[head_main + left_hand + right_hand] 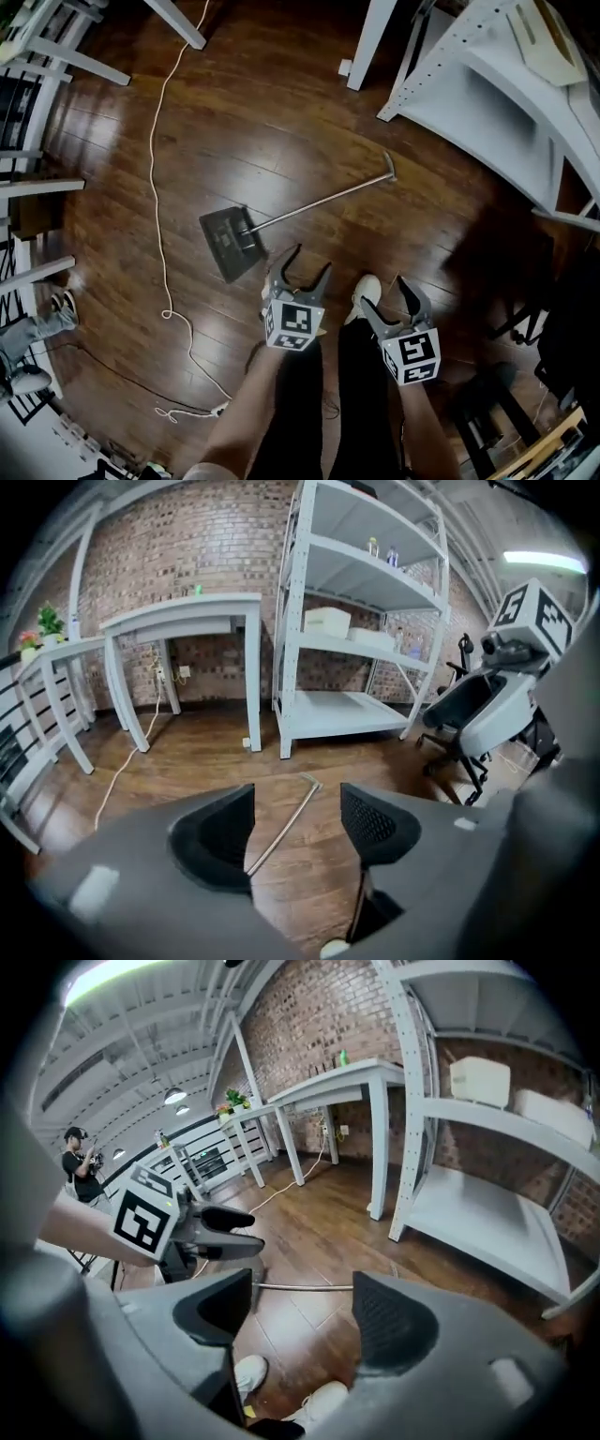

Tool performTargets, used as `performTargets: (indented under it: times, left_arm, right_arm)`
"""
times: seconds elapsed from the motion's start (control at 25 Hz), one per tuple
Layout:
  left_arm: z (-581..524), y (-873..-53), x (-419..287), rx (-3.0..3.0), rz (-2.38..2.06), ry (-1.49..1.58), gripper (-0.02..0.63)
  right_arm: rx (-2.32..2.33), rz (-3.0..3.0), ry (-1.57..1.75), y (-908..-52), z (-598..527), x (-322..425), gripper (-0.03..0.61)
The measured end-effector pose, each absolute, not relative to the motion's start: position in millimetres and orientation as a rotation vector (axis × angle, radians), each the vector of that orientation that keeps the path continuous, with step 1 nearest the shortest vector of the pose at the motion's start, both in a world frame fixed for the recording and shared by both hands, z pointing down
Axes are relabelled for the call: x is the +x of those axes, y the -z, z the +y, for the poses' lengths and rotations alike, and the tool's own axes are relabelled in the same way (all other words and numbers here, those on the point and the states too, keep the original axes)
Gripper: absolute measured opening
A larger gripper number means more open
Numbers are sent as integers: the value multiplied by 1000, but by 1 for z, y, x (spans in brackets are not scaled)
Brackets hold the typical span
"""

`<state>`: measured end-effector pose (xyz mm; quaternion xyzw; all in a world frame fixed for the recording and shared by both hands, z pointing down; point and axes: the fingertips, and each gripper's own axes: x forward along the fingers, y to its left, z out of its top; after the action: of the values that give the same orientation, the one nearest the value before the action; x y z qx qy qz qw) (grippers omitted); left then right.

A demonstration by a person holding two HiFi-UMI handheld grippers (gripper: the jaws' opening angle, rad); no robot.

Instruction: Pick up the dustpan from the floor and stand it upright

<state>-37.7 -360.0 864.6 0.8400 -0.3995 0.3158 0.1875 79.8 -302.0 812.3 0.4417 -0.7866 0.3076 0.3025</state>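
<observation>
Left gripper [312,261]: your jaws are apart with nothing pressed between the pads. The floor shows through the gap.
Right gripper [382,291]: same here, jaws apart and empty, held level with your left one, just to its right.
Dustpan [232,242]: it lies flat on the wood floor. The pan end sits just ahead of the left gripper, a bit to its left, and isn't touched.
Handle [319,202]: it runs away from the pan, ahead of both grippers and off toward the right one's side (in the left gripper view it lines up right in the gap).
Why open: I'd guess both are ready to close on that thin handle, since a flat pan gives the pads little to bite.
Cord [155,187]: well off to the left gripper's left, clear of the lift.
Progress: not picked up or stood upright yet.
</observation>
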Motion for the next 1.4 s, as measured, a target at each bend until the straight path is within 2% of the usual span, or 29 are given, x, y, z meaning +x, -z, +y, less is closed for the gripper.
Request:
performTargets:
  times: [0.12,0.2,0.44,0.6,0.72,0.84,0.92,1.08,1.4]
  left_arm:
    - [-393,-970,-16,2366,-1090,-991,297]
    - [-404,-1046,0,2365,-1044,-1076,270]
    - [-431,-1245,47,2354,-799,-1329,270]
    - [-461,-1299,87,2435,-817,-1398,284]
    - [-480,-1319,105,2485,-818,-1430,257]
    - [-486,-1331,120,2494,-730,-1455,201]
    - [-476,-1331,125,2495,-636,-1474,112]
    - [-454,-1286,128,2520,-517,-1454,106]
    - [-443,-1077,93,2594,-683,-1178,106]
  right_arm:
    - [1168,-2105,-837,-873,-327,90,324]
    - [1153,-2106,-852,-910,-332,99,324]
    - [1158,-2146,-892,-1012,-335,120,324]
    - [1159,-2108,-925,-1080,-316,145,324]
    - [1237,-2103,-950,-1101,-317,161,324]
    - [1308,-2093,-958,-1107,-325,178,324]
    - [1320,-2077,-954,-1103,-330,186,324]
    - [1354,-2066,-962,-1057,-344,194,324]
    - [1296,-2182,-880,-885,-350,140,324]
